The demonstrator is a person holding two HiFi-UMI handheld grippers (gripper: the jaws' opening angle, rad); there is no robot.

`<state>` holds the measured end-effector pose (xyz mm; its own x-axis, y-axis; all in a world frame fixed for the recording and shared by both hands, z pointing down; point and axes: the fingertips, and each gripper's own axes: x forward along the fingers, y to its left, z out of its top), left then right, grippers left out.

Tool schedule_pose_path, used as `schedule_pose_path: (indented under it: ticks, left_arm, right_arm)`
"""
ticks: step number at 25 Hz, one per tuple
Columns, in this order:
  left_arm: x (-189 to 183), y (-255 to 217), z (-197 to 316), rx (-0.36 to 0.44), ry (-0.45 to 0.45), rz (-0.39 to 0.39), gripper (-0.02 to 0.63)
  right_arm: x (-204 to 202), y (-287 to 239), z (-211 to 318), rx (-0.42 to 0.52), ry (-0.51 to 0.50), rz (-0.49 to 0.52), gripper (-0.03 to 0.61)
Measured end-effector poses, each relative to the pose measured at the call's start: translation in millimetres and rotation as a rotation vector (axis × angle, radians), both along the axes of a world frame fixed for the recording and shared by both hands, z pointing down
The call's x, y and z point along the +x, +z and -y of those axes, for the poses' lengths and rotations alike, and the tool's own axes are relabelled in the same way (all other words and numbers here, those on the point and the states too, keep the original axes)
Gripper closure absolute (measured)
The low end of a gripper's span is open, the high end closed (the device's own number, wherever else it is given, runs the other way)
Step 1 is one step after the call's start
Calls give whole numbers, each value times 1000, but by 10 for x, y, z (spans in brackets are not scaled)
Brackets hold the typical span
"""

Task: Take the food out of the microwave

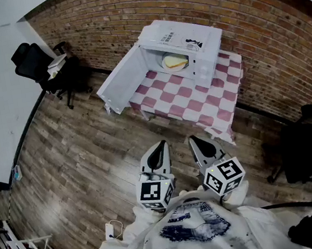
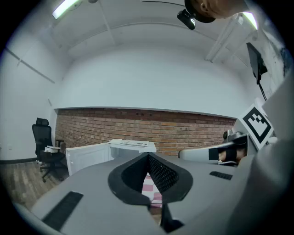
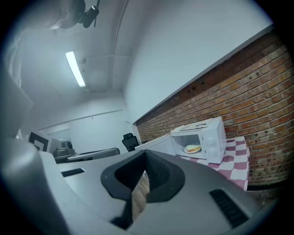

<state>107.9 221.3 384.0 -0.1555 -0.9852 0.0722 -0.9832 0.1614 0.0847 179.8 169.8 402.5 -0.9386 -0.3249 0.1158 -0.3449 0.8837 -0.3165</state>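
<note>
Left gripper [image 1: 161, 146] and right gripper [image 1: 197, 141] are hovering by the person's chest, fingers [image 2: 161, 173] closed on nothing, likely because the food [image 1: 174, 61] is sitting well ahead inside the open microwave [image 1: 189, 37] on the checked desk [image 1: 200, 107], awaiting an approach.

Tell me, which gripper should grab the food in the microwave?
Probably the right gripper. Its view looks straight into the open microwave at the food, with nothing between. The open door hangs out toward the left gripper, partly in its way. Both are shut and far off.
</note>
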Motion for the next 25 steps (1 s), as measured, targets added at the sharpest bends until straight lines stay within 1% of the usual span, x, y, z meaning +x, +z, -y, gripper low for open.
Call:
schedule_pose_path:
  ticks: [4, 8, 13, 17, 22, 25]
  left_arm:
    - [142, -54, 109, -3, -7, 10, 606]
    - [253, -19, 204, -15, -11, 10, 606]
    - [325, 32, 290, -35, -37, -1, 606]
    - [448, 90, 398, -48, -44, -8, 606]
    - [635, 145, 479, -73, -53, -8, 606]
    - [726, 191, 480, -83, -58, -9, 606]
  right_arm:
    - [138, -65, 112, -1, -11, 1, 565]
    - [242, -17, 234, -21, -12, 0, 565]
    - [338, -8, 315, -39, -46, 9, 565]
    - [444, 65, 392, -59, -74, -1, 565]
    - [616, 145, 514, -89, -78, -3, 565]
    - [652, 184, 547, -101, -89, -3, 565]
